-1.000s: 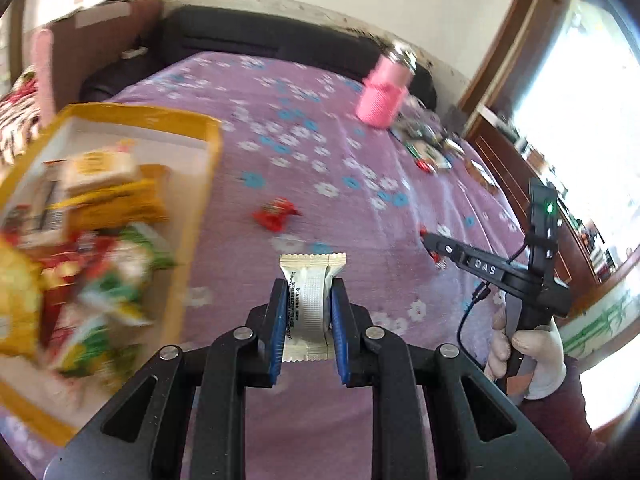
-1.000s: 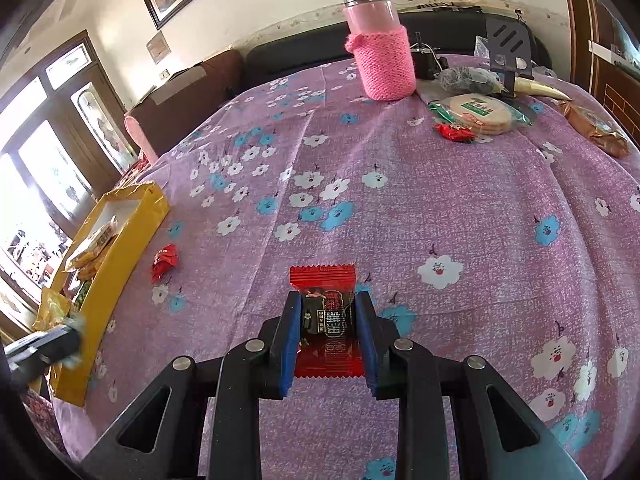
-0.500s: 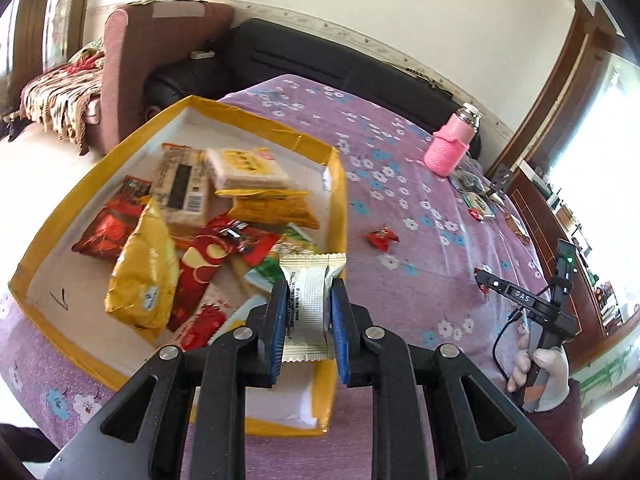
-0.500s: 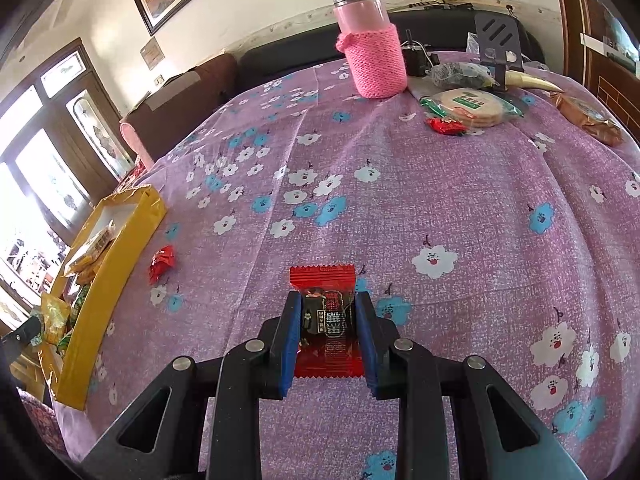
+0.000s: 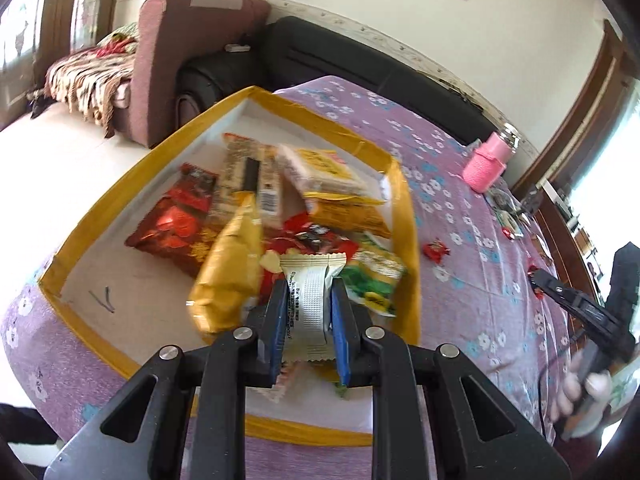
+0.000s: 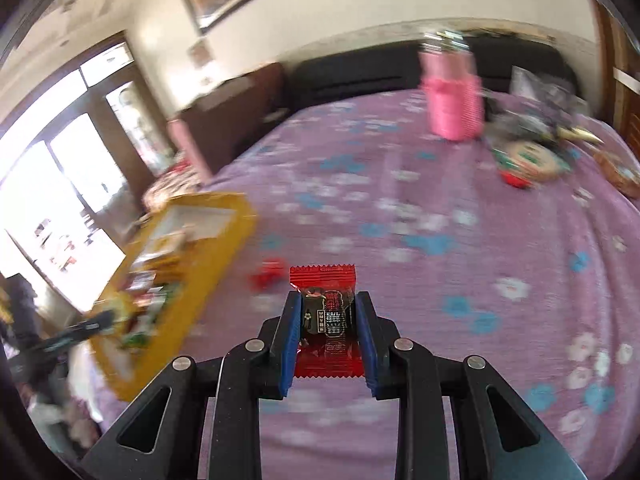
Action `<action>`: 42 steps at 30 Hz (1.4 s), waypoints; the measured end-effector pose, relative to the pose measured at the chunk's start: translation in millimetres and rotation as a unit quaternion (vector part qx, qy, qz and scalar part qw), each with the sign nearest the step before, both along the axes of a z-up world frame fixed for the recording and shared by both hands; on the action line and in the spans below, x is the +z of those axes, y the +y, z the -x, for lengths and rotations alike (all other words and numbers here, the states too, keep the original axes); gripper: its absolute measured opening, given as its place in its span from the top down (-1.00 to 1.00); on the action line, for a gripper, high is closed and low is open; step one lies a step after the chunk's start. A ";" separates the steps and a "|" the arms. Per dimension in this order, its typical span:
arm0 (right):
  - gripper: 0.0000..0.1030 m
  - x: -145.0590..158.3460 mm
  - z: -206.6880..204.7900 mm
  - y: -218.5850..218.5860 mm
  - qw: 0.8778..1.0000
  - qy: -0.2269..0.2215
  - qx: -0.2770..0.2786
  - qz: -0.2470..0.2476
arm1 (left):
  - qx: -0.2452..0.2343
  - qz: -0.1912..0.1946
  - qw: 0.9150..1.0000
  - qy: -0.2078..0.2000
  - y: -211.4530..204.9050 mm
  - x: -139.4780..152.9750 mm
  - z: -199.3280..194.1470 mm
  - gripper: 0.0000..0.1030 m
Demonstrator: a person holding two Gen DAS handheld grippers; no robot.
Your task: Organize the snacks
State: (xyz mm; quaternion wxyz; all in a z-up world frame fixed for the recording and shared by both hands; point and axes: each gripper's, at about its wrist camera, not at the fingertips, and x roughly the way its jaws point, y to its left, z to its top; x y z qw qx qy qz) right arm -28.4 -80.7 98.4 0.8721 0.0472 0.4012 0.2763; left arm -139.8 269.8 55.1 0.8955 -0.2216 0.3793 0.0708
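Left gripper [image 5: 308, 322]: both blue-padded fingers [image 5: 278, 326] are clamped against the sides of a white snack packet [image 5: 310, 304]. The packet stands upright between the pads, its serrated top edge above the fingertips, at lower centre of the left wrist view. Directly behind and below it lies the yellow box [image 5: 408, 216], a shallow tray with a white floor that fills the centre and left of the frame. The box holds a pile of snacks: a yellow bag [image 5: 230, 276] just left of the packet, a green packet [image 5: 374, 280] just right of it, a dark red bag [image 5: 176, 220] toward the left wall. The box rests on the purple flowered tablecloth [image 5: 460, 200]. A loose red candy [image 5: 436, 249] lies on the cloth just beside the box's right wall. A pink-sleeved bottle [image 5: 488, 162] stands at upper right.

Right gripper [image 6: 328, 328]: both fingers [image 6: 290, 332] are closed on a red snack packet [image 6: 325, 316], held upright at lower centre of the right wrist view. The background is motion-blurred. The yellow box appears at left centre of the frame, well apart from the packet. A small red item lies on the cloth just left of the packet's top edge. The bottle stands at upper right, with further packaged items [image 6: 528, 162] beside it.
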 end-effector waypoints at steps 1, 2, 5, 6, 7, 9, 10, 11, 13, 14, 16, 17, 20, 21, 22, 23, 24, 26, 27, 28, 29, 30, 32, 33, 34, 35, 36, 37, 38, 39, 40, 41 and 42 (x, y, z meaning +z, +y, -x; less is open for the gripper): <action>0.48 4.6 5.9 15.2 1.000 0.002 0.019 -0.005 | 0.004 0.003 1.000 0.002 3.5 -2.1 0.7 0.65; 0.48 7.2 12.2 31.3 0.999 0.008 0.040 -0.012 | 0.008 0.004 1.000 0.005 7.0 -4.5 1.4 0.65; 0.48 7.9 29.0 81.5 0.995 0.024 0.098 -0.021 | 0.014 0.013 1.000 0.012 16.1 -11.0 2.1 0.65; 0.48 5.8 34.2 100.7 0.992 0.034 0.119 -0.027 | 0.014 0.012 1.000 0.012 16.8 -11.3 2.3 0.65; 0.48 3.6 37.3 114.1 0.990 0.042 0.131 -0.031 | 0.013 0.010 1.000 0.013 16.7 -11.3 2.6 0.65; 0.48 -0.8 42.6 138.1 0.987 0.051 0.147 -0.031 | 0.012 0.006 1.000 0.010 15.6 -10.4 4.6 0.65; 0.48 -3.3 45.9 152.7 0.986 0.053 0.154 -0.027 | 0.012 0.007 1.000 0.008 15.7 -9.6 5.8 0.63; 0.48 -5.7 47.2 166.0 0.985 0.056 0.160 -0.024 | 0.011 0.008 1.000 0.005 16.2 -8.1 8.2 0.62; 0.48 -9.0 46.7 186.1 0.984 0.057 0.166 -0.016 | 0.013 0.006 1.000 -0.003 17.3 -3.3 12.1 0.57; 0.48 -10.6 46.8 195.8 0.985 0.053 0.167 -0.009 | 0.013 0.005 1.000 -0.007 18.0 -1.5 14.0 0.54; 0.43 -15.8 43.8 216.0 0.983 0.049 0.175 0.006 | 0.015 0.002 1.000 -0.016 19.2 4.3 19.2 0.37; 0.42 -17.3 42.1 222.8 0.983 0.050 0.177 0.009 | 0.016 0.002 1.000 -0.020 19.9 6.9 21.7 0.32; 0.32 -18.8 41.7 231.0 0.984 0.050 0.174 -0.003 | 0.019 -0.008 0.999 -0.029 20.9 15.8 29.2 0.23; 0.23 -17.0 43.0 229.5 0.983 0.051 0.174 -0.010 | 0.021 -0.015 0.999 -0.032 20.6 18.3 30.7 0.18; 0.20 -14.9 45.7 226.3 0.984 0.049 0.173 -0.017 | 0.023 -0.023 0.999 -0.034 20.1 20.7 31.7 0.13; 0.18 -13.4 47.9 222.8 0.984 0.046 0.170 -0.017 | 0.025 -0.031 0.999 -0.037 19.2 23.0 33.0 0.10; 0.17 -11.0 49.7 219.6 0.985 0.042 0.167 -0.017 | 0.028 -0.042 0.998 -0.040 16.7 25.8 34.1 0.05; 0.15 -8.3 54.6 206.5 0.986 0.038 0.159 -0.019 | 0.035 -0.062 0.997 -0.043 11.3 30.0 34.7 -0.01; 0.12 -8.3 57.9 197.1 0.988 0.038 0.151 -0.020 | 0.037 -0.075 0.996 -0.044 8.0 32.0 34.4 -0.07; 0.09 -8.0 59.7 190.5 0.988 0.037 0.148 -0.020 | 0.039 -0.089 0.994 -0.044 3.9 34.1 34.5 -0.18; 0.07 -8.4 63.6 180.6 0.989 0.033 0.146 -0.019 | 0.041 -0.108 0.992 -0.044 -2.0 37.1 34.5 -0.23; 0.05 -8.8 67.0 173.0 0.989 0.028 0.144 -0.015 | 0.042 -0.118 0.991 -0.046 -5.1 39.5 34.9 -0.33; 0.02 -10.3 77.1 155.0 0.991 0.009 0.131 0.000 | 0.045 -0.135 0.988 -0.053 -14.0 45.2 36.4 -0.46; -0.02 -11.3 80.7 147.4 0.992 0.001 0.124 0.004 | 0.047 -0.139 0.988 -0.057 -17.4 47.5 36.9 -0.47; -0.05 -13.6 84.6 137.6 0.993 -0.004 0.115 0.004 | 0.048 -0.142 0.987 -0.059 -21.2 49.5 37.2 -0.49; -0.11 -15.3 85.9 132.4 0.994 -0.002 0.111 0.002 | 0.048 -0.146 0.986 -0.060 -24.6 51.4 37.4 -0.51; -0.11 -19.0 87.6 123.9 0.995 0.003 0.104 -0.006 | 0.050 -0.152 0.985 -0.060 -29.2 53.6 37.1 -0.54; -0.11 -20.2 87.3 119.2 0.995 0.006 0.100 -0.011 | 0.053 -0.159 0.984 -0.061 -34.9 56.4 37.4 -0.56; -0.11 -22.5 88.6 113.7 0.995 0.006 0.094 -0.013 | 0.053 -0.165 0.983 -0.062 -39.9 58.7 37.6 -0.57; -0.11 -23.5 89.5 109.7 0.996 0.004 0.088 -0.012 | 0.053 -0.173 0.981 -0.066 -46.0 61.1 38.2 -0.60; -0.11 -23.9 91.3 105.5 0.997 -0.002 0.080 -0.011 | 0.053 -0.182 0.979 -0.070 -52.5 63.8 39.2 -0.62; -0.11 -23.8 94.0 101.2 0.997 -0.008 0.072 -0.011 | 0.052 -0.190 0.978 -0.074 -58.0 65.8 39.5 -0.62; -0.11 -23.0 96.5 98.4 0.998 -0.013 0.067 -0.013 | 0.052 -0.200 0.975 -0.078 -63.8 68.2 40.1 -0.63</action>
